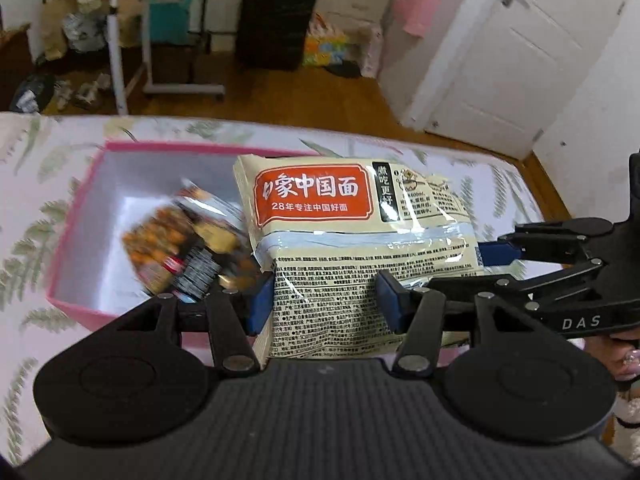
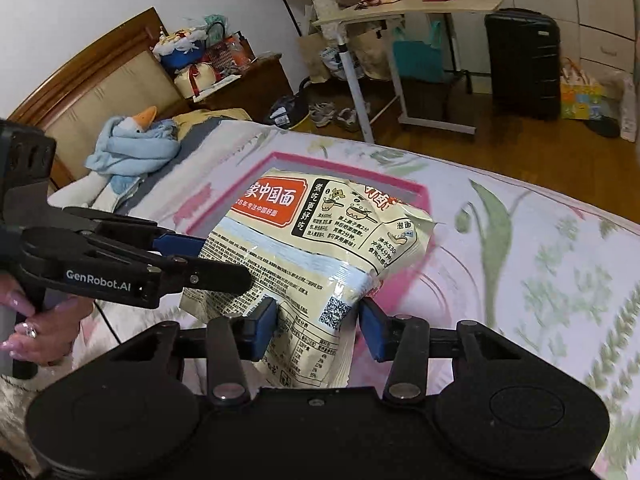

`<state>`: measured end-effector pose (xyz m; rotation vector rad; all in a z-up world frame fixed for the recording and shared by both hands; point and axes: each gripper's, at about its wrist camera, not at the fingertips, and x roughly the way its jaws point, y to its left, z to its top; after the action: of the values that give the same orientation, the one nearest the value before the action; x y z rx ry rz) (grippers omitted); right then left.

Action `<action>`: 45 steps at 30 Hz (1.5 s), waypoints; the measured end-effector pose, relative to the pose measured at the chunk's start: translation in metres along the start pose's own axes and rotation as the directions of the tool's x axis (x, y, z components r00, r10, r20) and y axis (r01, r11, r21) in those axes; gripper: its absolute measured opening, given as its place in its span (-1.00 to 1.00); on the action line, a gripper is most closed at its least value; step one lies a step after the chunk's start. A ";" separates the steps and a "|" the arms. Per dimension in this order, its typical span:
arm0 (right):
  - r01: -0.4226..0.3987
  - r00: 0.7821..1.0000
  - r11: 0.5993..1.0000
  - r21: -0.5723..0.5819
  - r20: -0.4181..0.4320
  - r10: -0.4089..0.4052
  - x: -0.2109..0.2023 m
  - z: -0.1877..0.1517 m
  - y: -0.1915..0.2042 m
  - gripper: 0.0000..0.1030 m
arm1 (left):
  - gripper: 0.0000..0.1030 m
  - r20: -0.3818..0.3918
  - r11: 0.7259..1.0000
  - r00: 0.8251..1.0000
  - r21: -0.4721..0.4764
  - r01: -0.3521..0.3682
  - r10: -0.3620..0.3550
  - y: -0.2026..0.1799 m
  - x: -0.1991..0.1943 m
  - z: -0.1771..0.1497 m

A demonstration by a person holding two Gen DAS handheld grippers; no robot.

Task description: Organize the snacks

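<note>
Gripping the near edge of a cream noodle bag between both blue pads, left gripper closed on the printed plastic, pads pressed against its lower part. Reaching in from the right side of that gripper, right gripper, clamped on the right edge of the same bag. Seen from the right wrist: right gripper pinching the bag near its square code, plastic crumpled between the pads; left gripper coming from the left, one blue pad flat on the left edge. Bag lifted, tilted, red label away from both grippers. Just beyond and below the bag, a pink box with white inside, open on top. Inside it, left of the left gripper's tips, a blurred dark snack packet. Under the box, a bed cover with green leaf print. Further off, wooden floor, a black suitcase and a white door.
</note>
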<state>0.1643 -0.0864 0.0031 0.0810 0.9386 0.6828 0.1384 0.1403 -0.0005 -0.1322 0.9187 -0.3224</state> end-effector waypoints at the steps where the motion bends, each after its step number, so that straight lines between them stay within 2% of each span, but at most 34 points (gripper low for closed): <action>1: -0.004 1.000 1.000 0.012 -0.002 0.004 0.008 0.005 0.001 -0.01 | 0.02 0.012 1.000 1.000 -0.006 -0.018 0.018 0.007 0.002 0.004; 7: -0.013 1.000 0.997 0.073 -0.023 0.015 0.057 0.024 -0.002 -0.01 | 0.06 0.033 0.993 0.993 -0.031 -0.111 0.112 0.043 0.026 0.026; 12: 0.072 0.995 0.997 0.027 -0.068 -0.070 0.097 0.028 0.001 -0.01 | 0.06 -0.004 0.987 0.987 0.026 -0.160 0.160 0.053 0.065 0.035; 15: 0.128 0.989 0.992 -0.020 -0.070 -0.129 0.108 0.031 0.005 0.03 | 0.09 -0.014 0.982 0.982 0.020 -0.190 0.190 0.054 0.085 0.037; 16: 0.169 0.984 0.984 -0.057 -0.051 -0.172 0.108 0.031 0.009 0.04 | 0.12 -0.010 0.981 0.981 0.004 -0.192 0.192 0.056 0.089 0.036; 19: 0.288 0.957 0.948 -0.135 0.001 -0.290 0.098 0.025 0.018 0.24 | 0.20 0.015 0.975 0.975 -0.003 -0.223 0.223 0.054 0.092 0.029; 21: 0.335 0.942 0.936 -0.106 0.038 -0.333 0.081 0.012 0.021 0.24 | 0.27 0.034 0.975 0.975 0.003 -0.220 0.220 0.051 0.087 0.022; 24: 0.288 0.953 0.957 -0.044 0.113 -0.281 0.051 -0.011 0.025 0.24 | 0.27 0.054 0.979 0.978 -0.011 -0.202 0.203 0.046 0.075 0.016; 26: 0.289 0.949 0.957 -0.016 0.136 -0.285 0.037 -0.024 0.026 0.24 | 0.27 0.073 0.982 0.980 -0.006 -0.187 0.187 0.040 0.064 0.013; 31: 0.343 0.927 0.939 -0.011 0.165 -0.337 0.013 -0.047 0.027 0.25 | 0.27 0.112 0.989 0.983 -0.008 -0.144 0.145 0.021 0.032 0.005; 35: 0.349 0.912 0.936 0.040 0.217 -0.349 -0.006 -0.059 0.027 0.24 | 0.27 0.115 0.989 0.982 -0.013 -0.148 0.149 0.004 0.016 -0.010; 38: 0.387 0.887 0.922 0.036 0.259 -0.382 -0.023 -0.066 0.034 0.24 | 0.27 0.128 0.990 0.982 -0.006 -0.141 0.140 -0.009 0.002 -0.016; 43: 0.413 0.867 0.908 0.076 0.273 -0.417 -0.058 -0.071 0.040 0.24 | 0.28 0.184 0.992 0.976 0.020 -0.124 0.119 -0.031 -0.030 -0.025; 45: 0.434 0.851 0.895 0.101 0.281 -0.444 -0.071 -0.075 0.042 0.24 | 0.31 0.204 0.994 0.973 0.018 -0.111 0.105 -0.039 -0.040 -0.032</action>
<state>0.0577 -0.1105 0.0233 -0.0038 0.6422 0.2168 0.0821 0.1178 0.0203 -0.0860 0.7152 -0.2161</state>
